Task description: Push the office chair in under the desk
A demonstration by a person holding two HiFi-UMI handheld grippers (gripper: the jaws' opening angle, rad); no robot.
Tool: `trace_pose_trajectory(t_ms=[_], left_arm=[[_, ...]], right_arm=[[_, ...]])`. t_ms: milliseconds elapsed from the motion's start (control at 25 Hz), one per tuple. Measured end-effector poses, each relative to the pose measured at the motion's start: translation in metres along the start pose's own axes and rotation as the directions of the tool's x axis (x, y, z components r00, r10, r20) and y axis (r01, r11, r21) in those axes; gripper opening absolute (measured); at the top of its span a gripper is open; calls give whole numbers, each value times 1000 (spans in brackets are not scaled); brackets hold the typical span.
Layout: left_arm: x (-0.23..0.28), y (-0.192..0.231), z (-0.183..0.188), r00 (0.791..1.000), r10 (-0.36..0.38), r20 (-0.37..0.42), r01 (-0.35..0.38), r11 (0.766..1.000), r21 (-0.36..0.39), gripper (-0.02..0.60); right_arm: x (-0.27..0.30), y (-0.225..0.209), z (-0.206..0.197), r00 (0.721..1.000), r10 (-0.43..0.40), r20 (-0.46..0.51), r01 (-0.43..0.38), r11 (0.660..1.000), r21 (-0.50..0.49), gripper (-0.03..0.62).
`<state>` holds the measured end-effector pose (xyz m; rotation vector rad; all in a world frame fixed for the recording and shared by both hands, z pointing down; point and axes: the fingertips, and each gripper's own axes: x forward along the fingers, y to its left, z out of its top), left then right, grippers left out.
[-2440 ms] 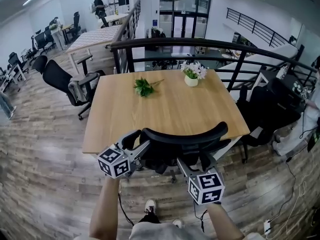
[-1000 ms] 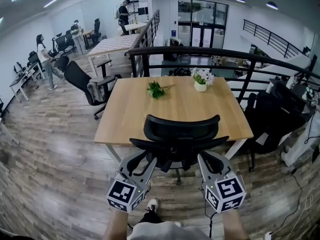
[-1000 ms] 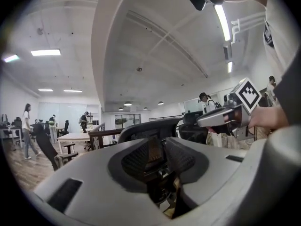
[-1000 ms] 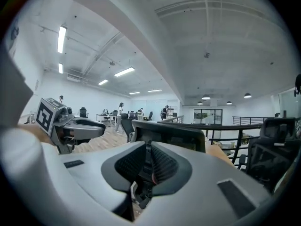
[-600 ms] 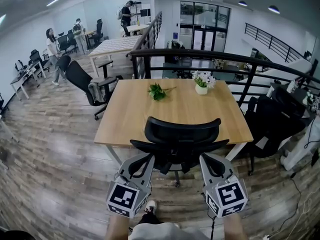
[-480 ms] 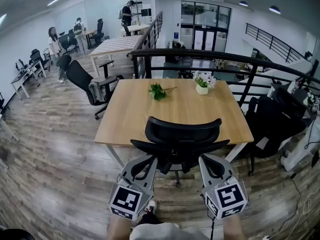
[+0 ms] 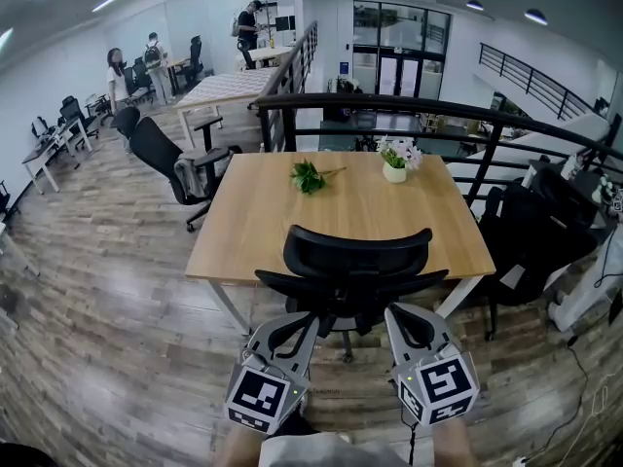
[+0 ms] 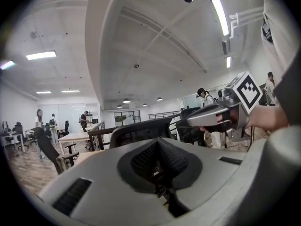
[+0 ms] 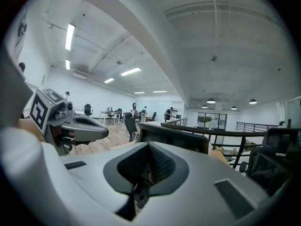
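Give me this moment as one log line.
chair: at near side of desk | left gripper: shut, empty, behind chair | right gripper: shut, empty, behind chair

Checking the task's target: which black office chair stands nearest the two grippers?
The chair at the wooden desk's near edge, just ahead of the left gripper and right gripper; the other chair stands off the desk's left side.

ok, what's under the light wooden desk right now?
The black mesh office chair looks partly tucked under the front edge, between two white desk legs, backrest outside. The light wooden tabletop hides everything further in.
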<state>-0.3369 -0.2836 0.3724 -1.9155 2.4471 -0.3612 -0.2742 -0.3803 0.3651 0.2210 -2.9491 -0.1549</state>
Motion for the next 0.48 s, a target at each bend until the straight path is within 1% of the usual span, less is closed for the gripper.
trace_pose_trajectory(t_ms=[120, 480], left_arm=[[2, -5, -2, 1000, -10, -3, 10, 1000, 3, 12], [6, -10, -4, 1000, -19, -11, 19, 1000, 1, 12]], right_arm=[[-1, 0, -8, 1000, -2, -15, 3, 1000, 18, 20], [-6, -5, -22, 999, -7, -45, 9, 999, 32, 20]])
